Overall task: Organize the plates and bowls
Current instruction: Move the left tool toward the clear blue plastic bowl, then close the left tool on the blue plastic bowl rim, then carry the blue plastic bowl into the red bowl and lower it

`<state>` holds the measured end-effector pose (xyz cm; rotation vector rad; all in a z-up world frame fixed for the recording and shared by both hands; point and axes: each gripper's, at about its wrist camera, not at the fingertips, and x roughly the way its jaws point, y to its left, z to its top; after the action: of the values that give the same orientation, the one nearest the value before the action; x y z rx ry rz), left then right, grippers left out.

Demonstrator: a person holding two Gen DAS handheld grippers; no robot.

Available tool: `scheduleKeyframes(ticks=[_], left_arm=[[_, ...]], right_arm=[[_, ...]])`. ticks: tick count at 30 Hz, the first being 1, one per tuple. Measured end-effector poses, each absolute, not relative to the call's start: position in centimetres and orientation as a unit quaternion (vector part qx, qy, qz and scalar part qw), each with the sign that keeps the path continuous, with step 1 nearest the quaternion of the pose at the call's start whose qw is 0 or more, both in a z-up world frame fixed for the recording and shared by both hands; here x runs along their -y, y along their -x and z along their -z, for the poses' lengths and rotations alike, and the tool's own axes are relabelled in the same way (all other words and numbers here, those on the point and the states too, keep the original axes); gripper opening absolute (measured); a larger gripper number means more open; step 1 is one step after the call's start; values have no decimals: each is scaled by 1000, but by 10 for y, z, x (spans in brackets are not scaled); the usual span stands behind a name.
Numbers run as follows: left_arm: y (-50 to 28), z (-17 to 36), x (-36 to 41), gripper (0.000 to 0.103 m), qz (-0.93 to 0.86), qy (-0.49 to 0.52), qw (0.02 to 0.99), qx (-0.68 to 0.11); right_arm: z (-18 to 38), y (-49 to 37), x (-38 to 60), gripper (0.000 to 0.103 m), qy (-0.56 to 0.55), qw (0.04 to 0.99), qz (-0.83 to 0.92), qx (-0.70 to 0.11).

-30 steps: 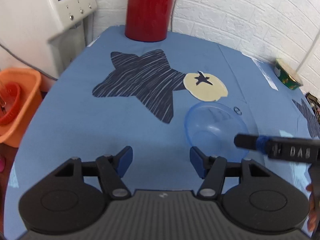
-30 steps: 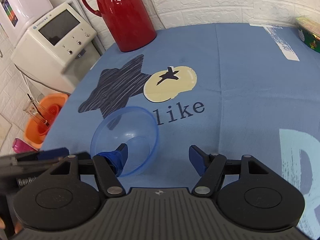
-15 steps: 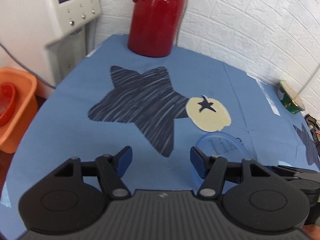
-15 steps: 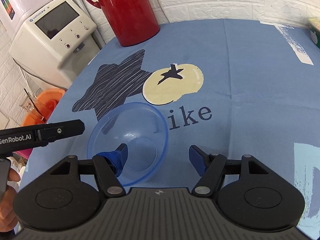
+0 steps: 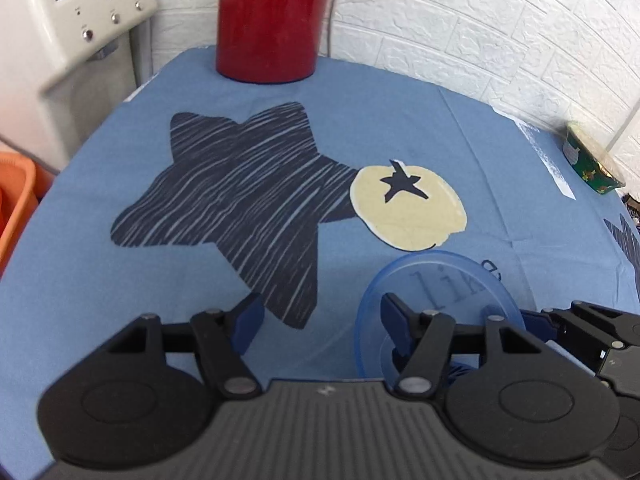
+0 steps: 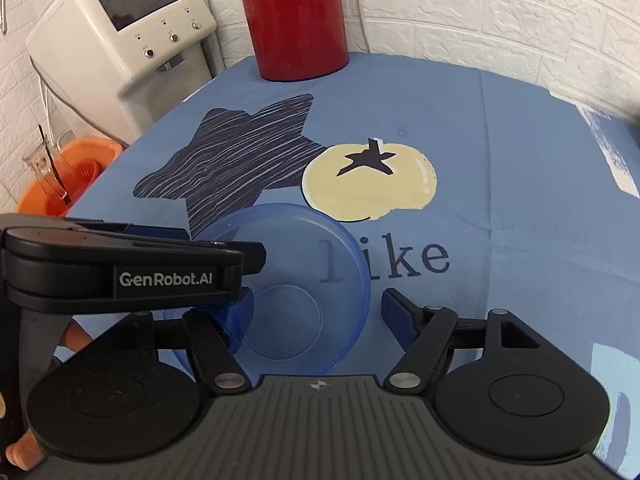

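Right gripper (image 6: pixel 316 312) fingers spread wide, left finger (image 6: pixel 236 320) inside translucent blue bowl (image 6: pixel 304 264), right finger outside rim; not clamped. Left gripper (image 5: pixel 320 320) fingers likewise apart, right finger (image 5: pixel 394 316) overlapping bowl (image 5: pixel 452 280) rim, left finger over bare cloth. Bowl upright on blue-clothed surface (image 6: pixel 520 160), over printed "like", just below cream apple print (image 6: pixel 370 184) and beside dark star print (image 5: pixel 240 200). Red thermos (image 6: pixel 296 16) at far edge; white appliance (image 6: pixel 120 28) and orange bin (image 6: pixel 76 168) off to left.
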<state>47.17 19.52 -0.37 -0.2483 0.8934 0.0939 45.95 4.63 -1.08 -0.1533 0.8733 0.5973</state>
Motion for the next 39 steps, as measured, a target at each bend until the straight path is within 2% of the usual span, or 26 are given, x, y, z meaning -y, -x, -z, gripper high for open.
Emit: scheduleKeyframes(ticks=[5,8,9,10,11,17,28,39], left_arm=[[-470,4,-192,61,-47,111,896,-428],[-469,3,-186,45,-43,103,896,-430],[-469,2,-183,31,-33,103,895,-433],[-468,2,-180,24,-21,103,893,-439],[-467,1,-177,23,-20,102,890,-443],[-435,-8,-173,19,3,125,879,-460],[-325,-62,-102,18,58,108,895,-428],[-236,-59,2,19,145,68,885,-437]], right_arm=[[11,-457,-48,60,99,865,-266,-414],[8,-450,-46,53,58,857,-300,-415],[7,-447,-47,52,49,853,-310,-417],[6,-444,-49,52,47,850,-316,-419],[5,-439,-53,52,54,852,-309,-419],[-9,-402,-43,54,46,854,-308,-416],[-53,-289,39,56,16,880,-288,-378],[-44,-190,135,57,-4,887,-218,-408]])
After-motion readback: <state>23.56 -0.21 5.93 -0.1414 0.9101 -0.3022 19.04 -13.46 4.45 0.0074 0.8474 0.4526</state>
